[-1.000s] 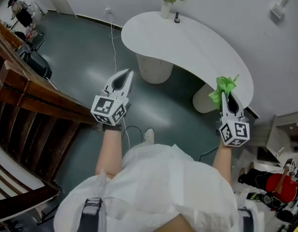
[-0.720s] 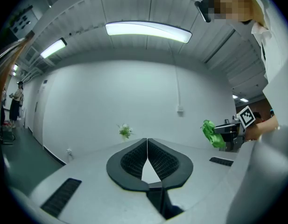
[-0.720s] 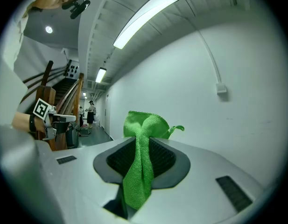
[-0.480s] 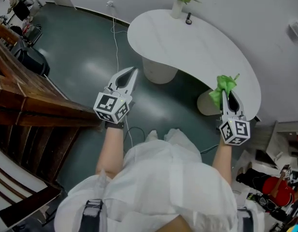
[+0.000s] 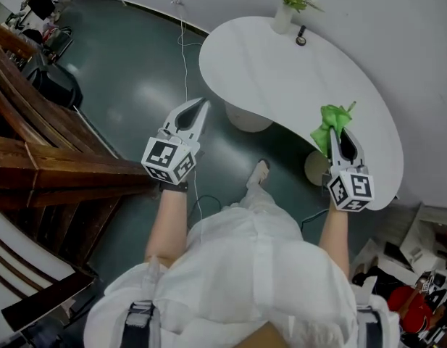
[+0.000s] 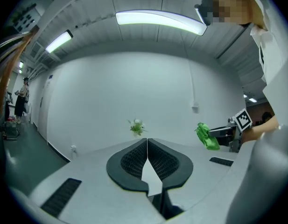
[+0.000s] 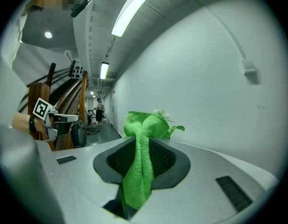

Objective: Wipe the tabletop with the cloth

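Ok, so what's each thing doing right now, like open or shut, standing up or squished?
left gripper: shut, nothing in it.
right gripper: shut on the green cloth.
green cloth: bunched up, pinched between the jaws, held in the air.
white table: not being wiped yet.
flower vase: standing upright at the table's far end.

That cloth (image 5: 330,122) is bright green and really pops against the plain white tabletop (image 5: 281,71). The floor (image 5: 129,71) around the tabletop is dark teal. The left gripper (image 5: 201,105) and right gripper (image 5: 339,135) are pale grey with black pads, and their cubes carry black-and-white square markers.
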Available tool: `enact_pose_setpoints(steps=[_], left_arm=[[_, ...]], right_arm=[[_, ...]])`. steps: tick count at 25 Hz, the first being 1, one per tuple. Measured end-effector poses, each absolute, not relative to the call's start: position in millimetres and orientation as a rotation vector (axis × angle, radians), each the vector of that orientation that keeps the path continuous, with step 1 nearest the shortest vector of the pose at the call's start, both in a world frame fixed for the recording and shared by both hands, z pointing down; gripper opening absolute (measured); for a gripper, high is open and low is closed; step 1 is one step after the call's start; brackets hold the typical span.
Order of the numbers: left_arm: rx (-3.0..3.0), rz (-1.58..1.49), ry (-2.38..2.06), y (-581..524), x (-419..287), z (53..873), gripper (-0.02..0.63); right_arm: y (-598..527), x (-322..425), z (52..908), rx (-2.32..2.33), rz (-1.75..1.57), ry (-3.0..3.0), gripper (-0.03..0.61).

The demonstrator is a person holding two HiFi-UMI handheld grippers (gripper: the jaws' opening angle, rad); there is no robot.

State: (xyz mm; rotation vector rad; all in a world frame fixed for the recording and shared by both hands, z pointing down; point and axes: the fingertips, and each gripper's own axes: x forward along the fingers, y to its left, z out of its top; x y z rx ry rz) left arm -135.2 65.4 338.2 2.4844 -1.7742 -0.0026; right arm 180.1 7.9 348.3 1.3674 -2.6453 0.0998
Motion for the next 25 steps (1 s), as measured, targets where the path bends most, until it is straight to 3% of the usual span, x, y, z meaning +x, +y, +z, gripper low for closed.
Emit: enact_pose_setpoints(steps=[11,25], left_arm=[[2.458,0.082,-1.754,-73.1,-145.8,358.7,0.018],[2.454,0.173,-1.675,-164.0,-168.8,395.8,0.018]], right_arm=[[-139.0,143.2,388.2,1.229,0.251,-2.637,0.082],[-222.4,66.8,449.1,1.072,0.375,-2.582,0.083]])
